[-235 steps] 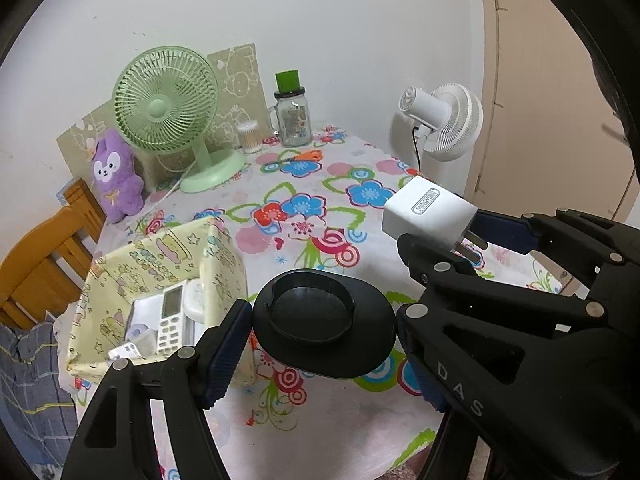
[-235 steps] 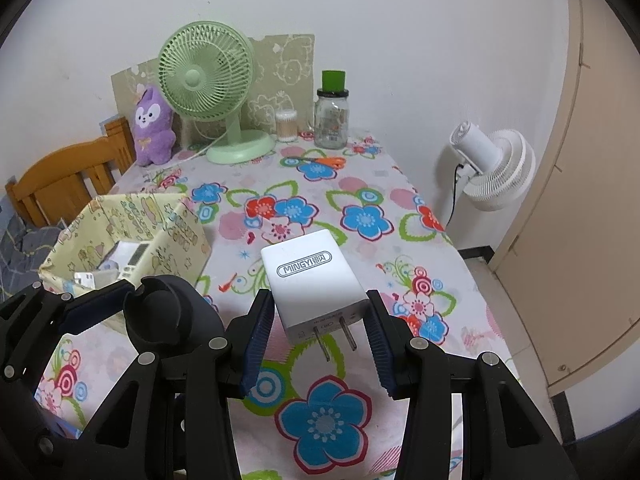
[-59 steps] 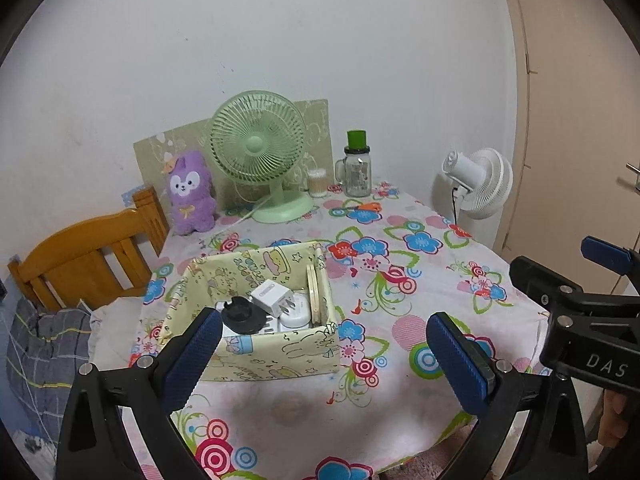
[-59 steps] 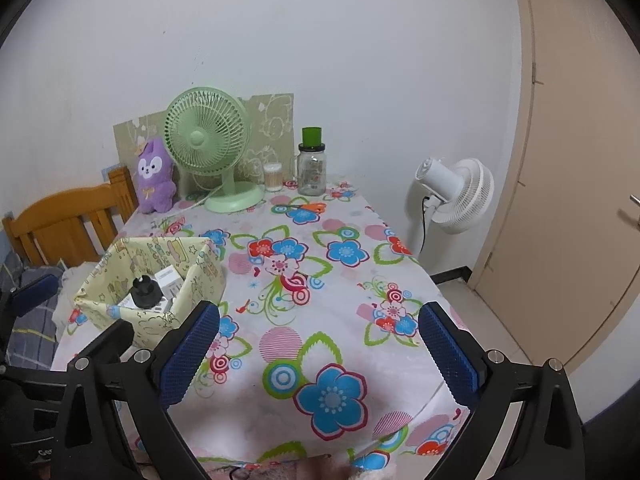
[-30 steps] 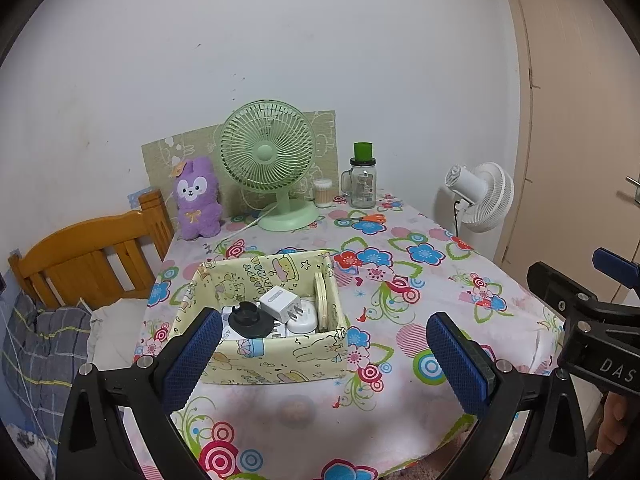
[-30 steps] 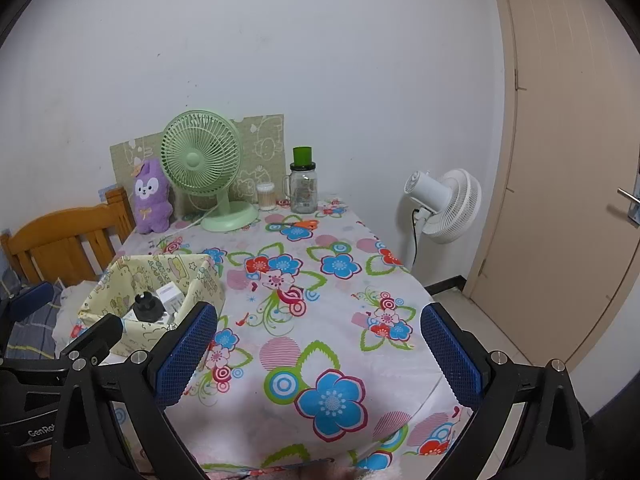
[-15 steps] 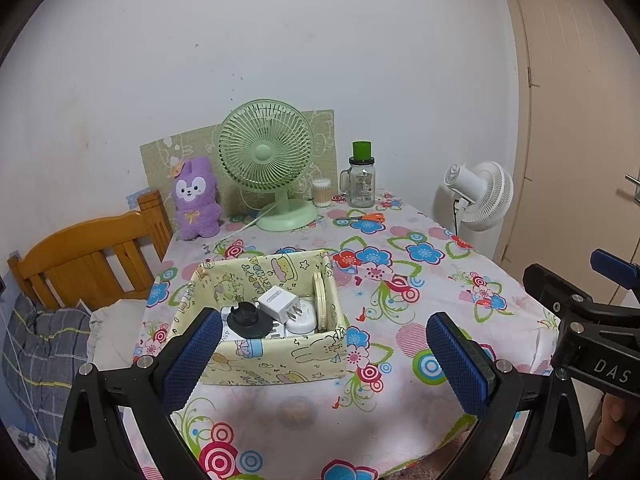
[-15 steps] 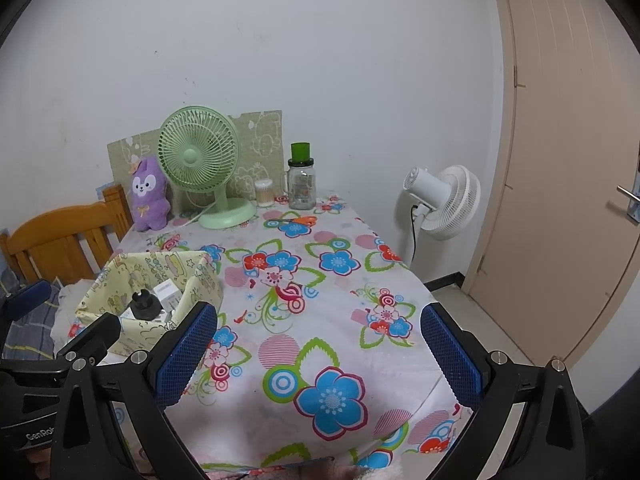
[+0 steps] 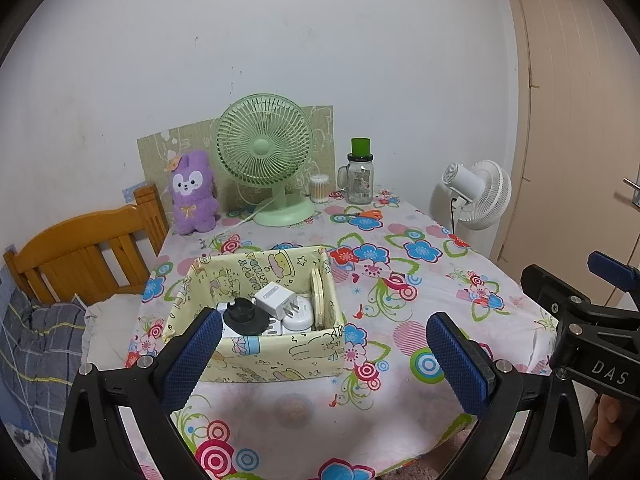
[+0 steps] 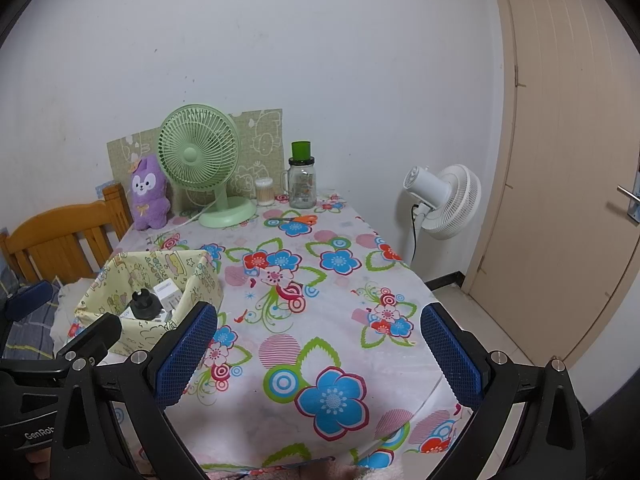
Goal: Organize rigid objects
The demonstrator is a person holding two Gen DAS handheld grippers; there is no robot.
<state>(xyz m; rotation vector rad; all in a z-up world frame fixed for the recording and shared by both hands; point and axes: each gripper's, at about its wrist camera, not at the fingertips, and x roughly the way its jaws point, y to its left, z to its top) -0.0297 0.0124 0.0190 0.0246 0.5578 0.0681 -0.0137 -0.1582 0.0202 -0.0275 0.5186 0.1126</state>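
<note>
both things i was carrying are now lying in the box (image 9: 256, 354), lower left of centre: the charger (image 9: 276, 299) beside the black disc (image 9: 245, 314). i'm holding the left gripper (image 9: 325, 354) and right gripper (image 10: 318, 354) back from the table (image 9: 400, 412), jaws spread wide, gripping nothing. sorting is looking finished.

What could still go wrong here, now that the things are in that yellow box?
The white charger lies tilted on top of the pile in the soft-sided yellow box, so a nudge might tip it out. The box sits near the table's left edge and could slide off. The orange scissors remain loose on the cloth, perhaps forgotten.
</note>
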